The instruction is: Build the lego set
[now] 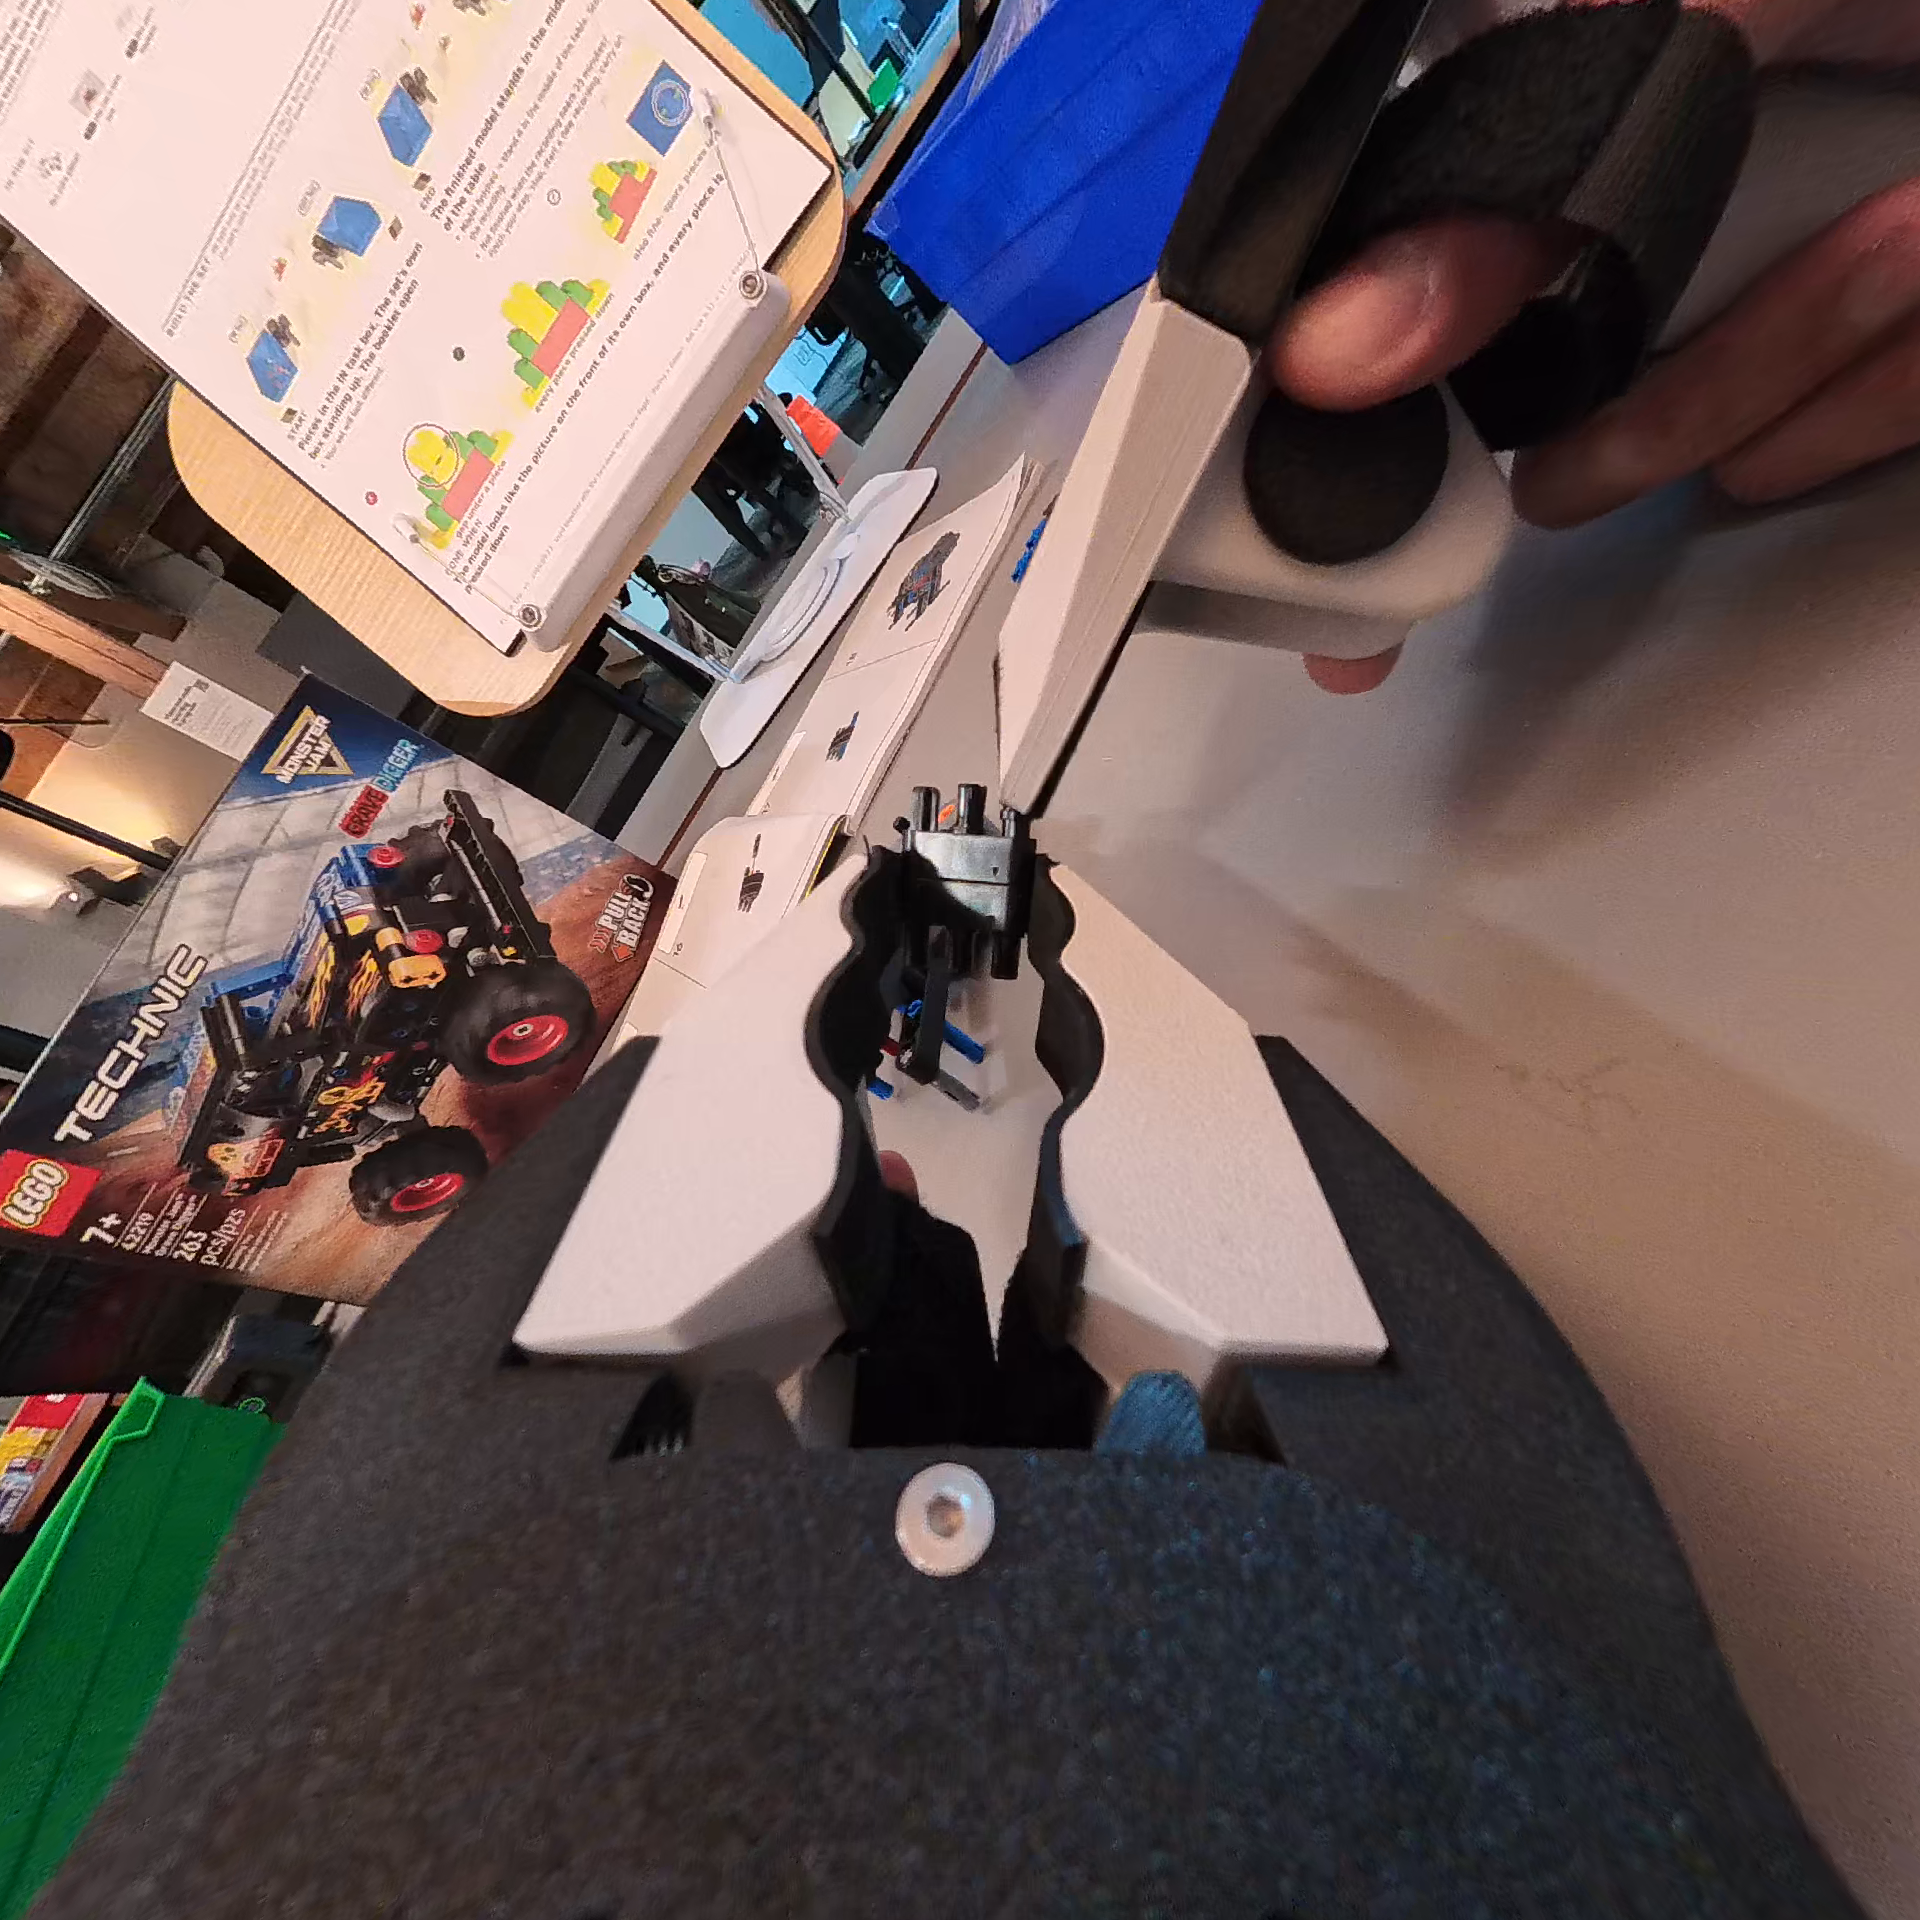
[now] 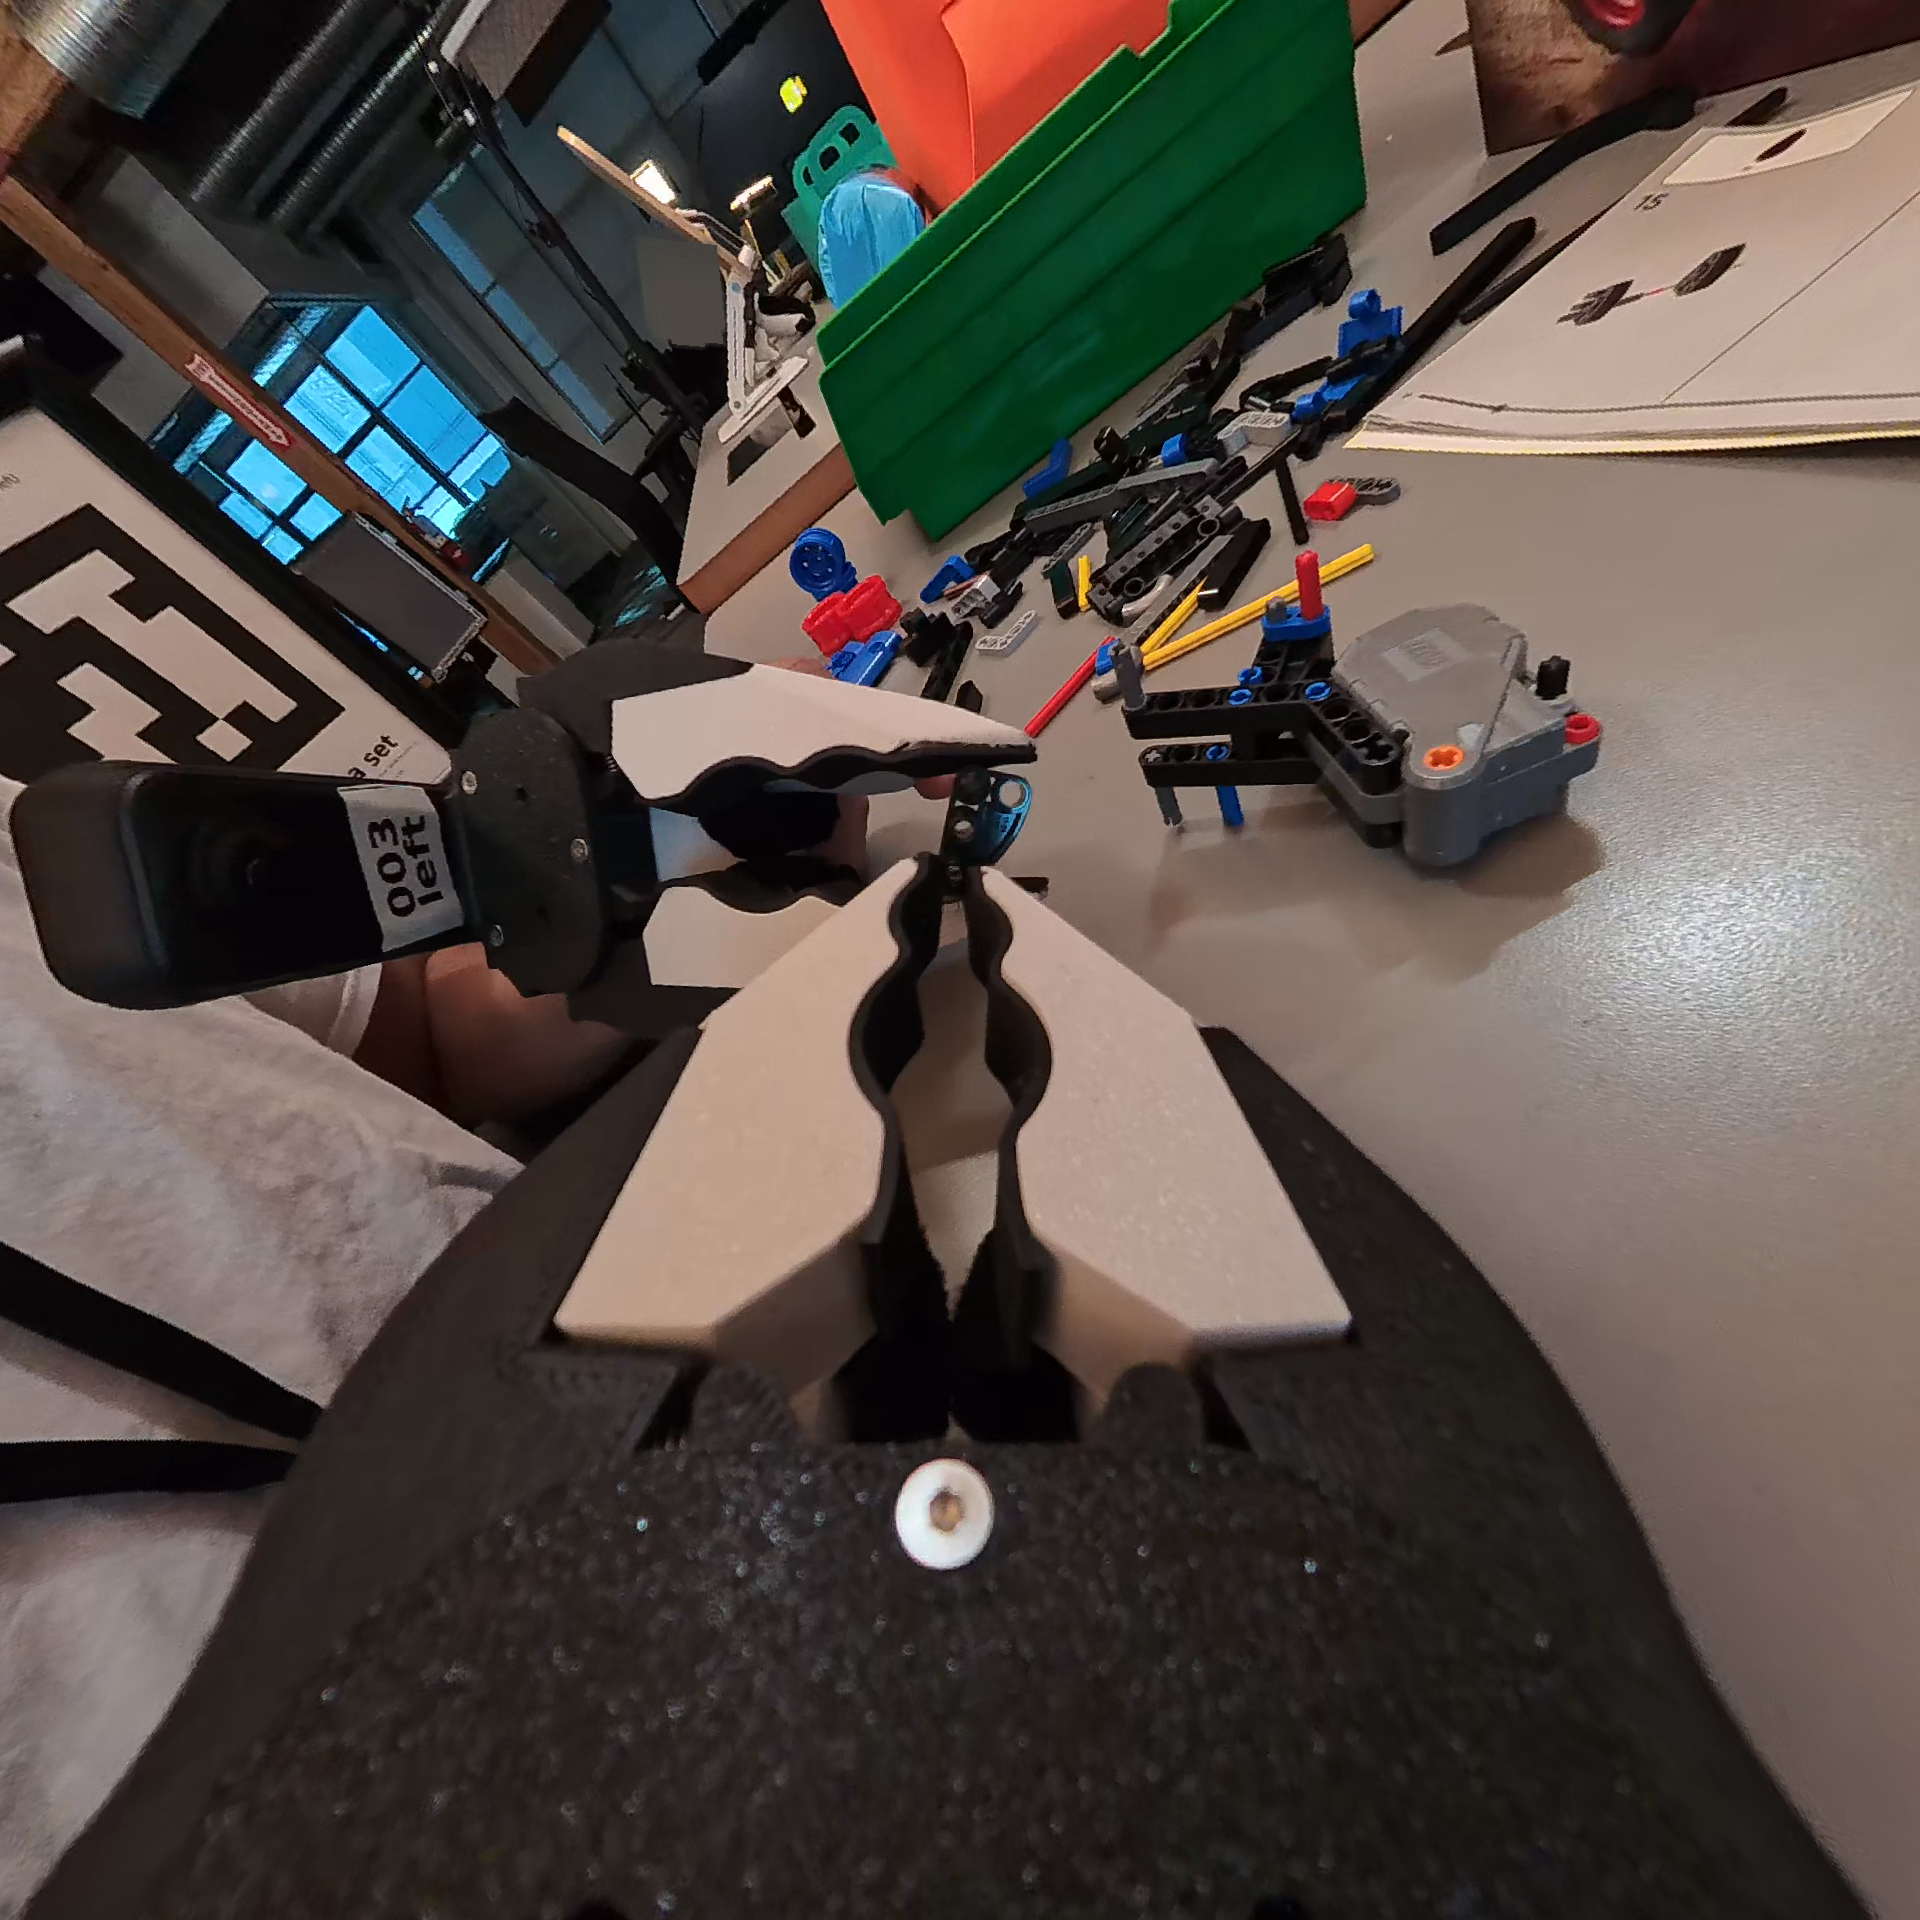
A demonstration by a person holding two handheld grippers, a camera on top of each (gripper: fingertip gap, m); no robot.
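My left gripper [image 1: 951, 883] is shut on a small black sub-assembly [image 1: 961, 868] with blue pins, held above the grey table [image 1: 1455, 1039]. My right gripper [image 2: 948, 868] is shut on a thin black piece [image 2: 956, 831] of the same sub-assembly, next to a blue part [image 2: 1000, 812]. The two grippers meet tip to tip: the right one comes in from the upper right in the left wrist view [image 1: 1023, 800], and the left one comes in from the left in the right wrist view [image 2: 987, 764]. A partly built model [image 2: 1434, 717], with a grey motor block and black beams, sits on the table to the right.
Several loose pieces [image 2: 1143, 520] lie beside a green bin [image 2: 1091, 312]. An open instruction booklet [image 2: 1714, 312] lies at the far right. The set's box [image 1: 312, 987] stands at the left under a board with a printed sheet [image 1: 468, 260]. A blue bin [image 1: 1039, 177] stands behind. Only a small space, under 4 cm, lies between the two pairs of fingers.
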